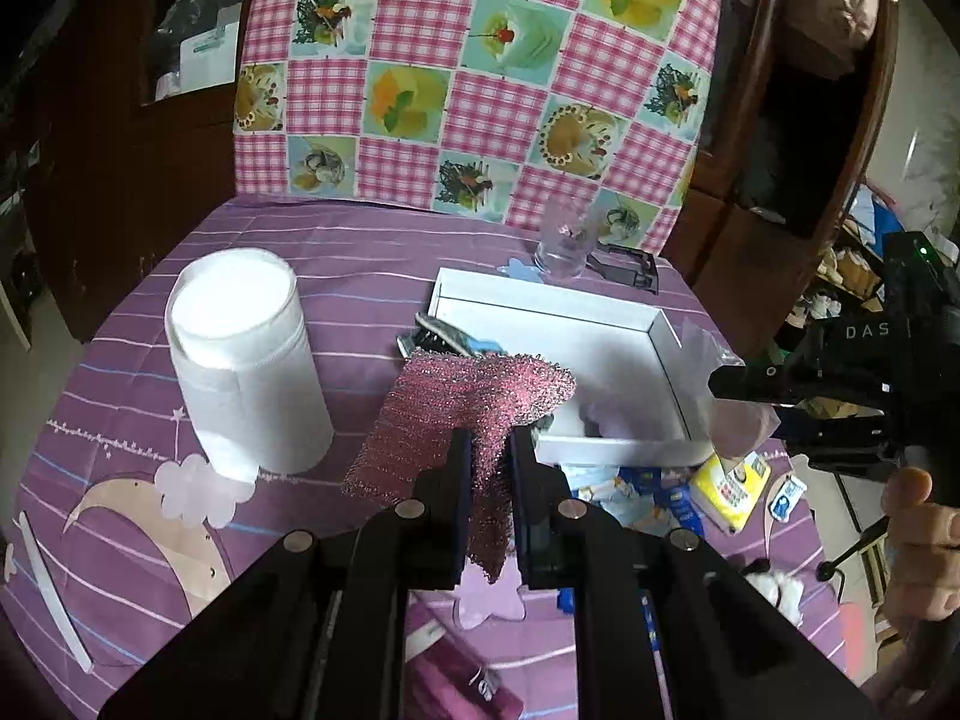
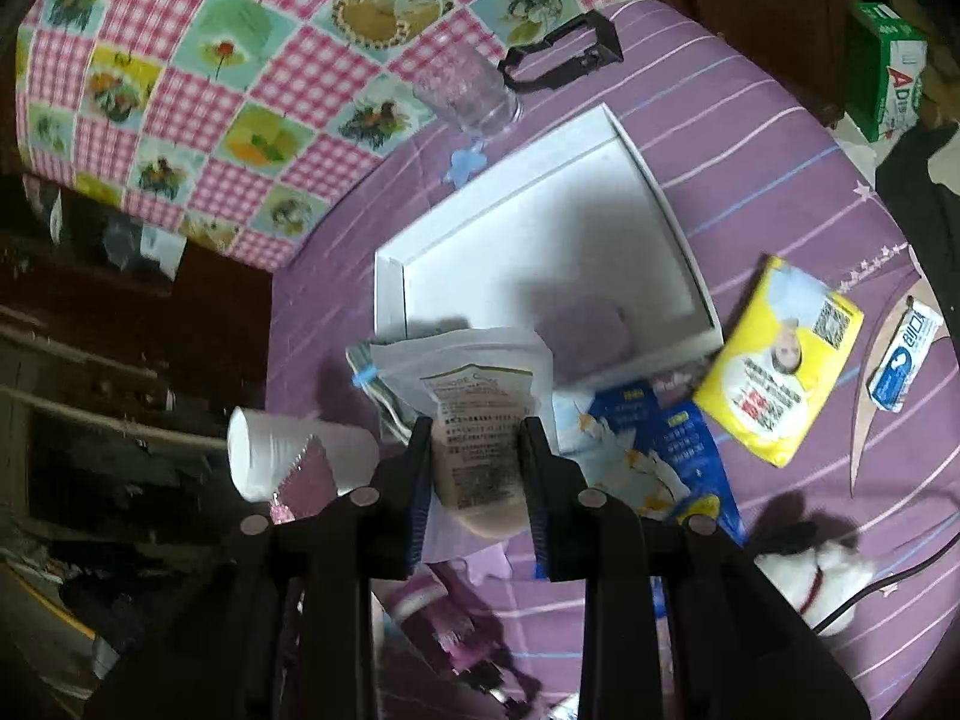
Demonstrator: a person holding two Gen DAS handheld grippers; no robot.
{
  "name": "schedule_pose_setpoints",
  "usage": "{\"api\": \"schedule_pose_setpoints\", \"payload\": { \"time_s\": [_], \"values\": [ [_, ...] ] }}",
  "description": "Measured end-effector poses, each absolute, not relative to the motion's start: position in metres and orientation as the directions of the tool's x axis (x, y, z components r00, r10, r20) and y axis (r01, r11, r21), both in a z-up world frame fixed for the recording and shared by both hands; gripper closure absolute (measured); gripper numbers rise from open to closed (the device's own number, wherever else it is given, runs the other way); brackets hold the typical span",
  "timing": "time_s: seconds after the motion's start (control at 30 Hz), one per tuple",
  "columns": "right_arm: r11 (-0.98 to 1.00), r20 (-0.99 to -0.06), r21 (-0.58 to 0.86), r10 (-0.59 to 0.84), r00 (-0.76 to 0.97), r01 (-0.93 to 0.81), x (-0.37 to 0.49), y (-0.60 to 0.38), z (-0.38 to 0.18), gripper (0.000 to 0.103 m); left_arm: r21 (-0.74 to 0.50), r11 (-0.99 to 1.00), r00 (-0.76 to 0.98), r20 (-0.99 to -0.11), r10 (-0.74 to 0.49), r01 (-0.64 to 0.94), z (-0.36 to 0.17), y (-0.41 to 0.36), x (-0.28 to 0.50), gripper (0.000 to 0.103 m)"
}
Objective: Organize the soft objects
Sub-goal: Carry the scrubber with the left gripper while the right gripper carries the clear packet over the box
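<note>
Left wrist: left gripper is pinching the pink mesh scrubber, hanging it over the white box near edge. Right wrist: right gripper is clamping a clear pouch, holding it just before the box.

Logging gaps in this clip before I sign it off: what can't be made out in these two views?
- Left wrist view: the dark item behind the pink mesh cloth, at the white tray edge, is mostly covered by the cloth; unidentifiable.
- Left wrist view: the right gripper holds a clear pouch, cut off by its own jaws.
- Right wrist view: print on the pouch is too small and blurred to read.
- Right wrist view: the white fluffy item is half hidden by the gripper body.
</note>
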State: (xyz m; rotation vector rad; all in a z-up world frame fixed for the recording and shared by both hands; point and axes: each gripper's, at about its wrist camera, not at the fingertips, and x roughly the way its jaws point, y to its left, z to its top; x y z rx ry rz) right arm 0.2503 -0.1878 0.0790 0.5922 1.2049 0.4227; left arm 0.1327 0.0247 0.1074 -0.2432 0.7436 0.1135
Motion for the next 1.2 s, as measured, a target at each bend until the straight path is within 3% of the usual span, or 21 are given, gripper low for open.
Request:
{"api": "schedule_pose_setpoints", "payload": {
  "time_s": [0.43,0.57,0.73,0.87,1.2],
  "values": [
    [0.720,-0.664,0.694,0.643,0.383,-0.006,0.280,-0.196,0.076,0.073,-0.126,0.972,0.753,-0.655,0.067,-0.196,0.118,0.014,0.184,0.092],
    [0.717,-0.661,0.697,0.640,0.392,0.007,0.293,-0.191,0.074,0.074,-0.050,0.960,0.726,-0.665,0.175,-0.277,0.114,0.013,0.207,0.092],
    [0.723,-0.627,0.686,0.644,0.438,-0.083,0.298,-0.181,0.069,0.073,-0.063,0.957,0.737,-0.653,0.175,-0.283,0.110,0.015,0.221,0.092],
    [0.721,-0.626,0.687,0.651,0.429,-0.092,0.301,-0.177,0.065,0.073,0.028,0.948,0.720,-0.644,0.260,-0.317,0.099,0.012,0.224,0.092],
    [0.835,-0.642,0.500,0.536,0.548,-0.231,0.286,-0.169,0.090,0.073,0.075,0.948,0.720,-0.633,0.284,-0.308,0.081,0.009,0.235,0.092]
  ]
}}
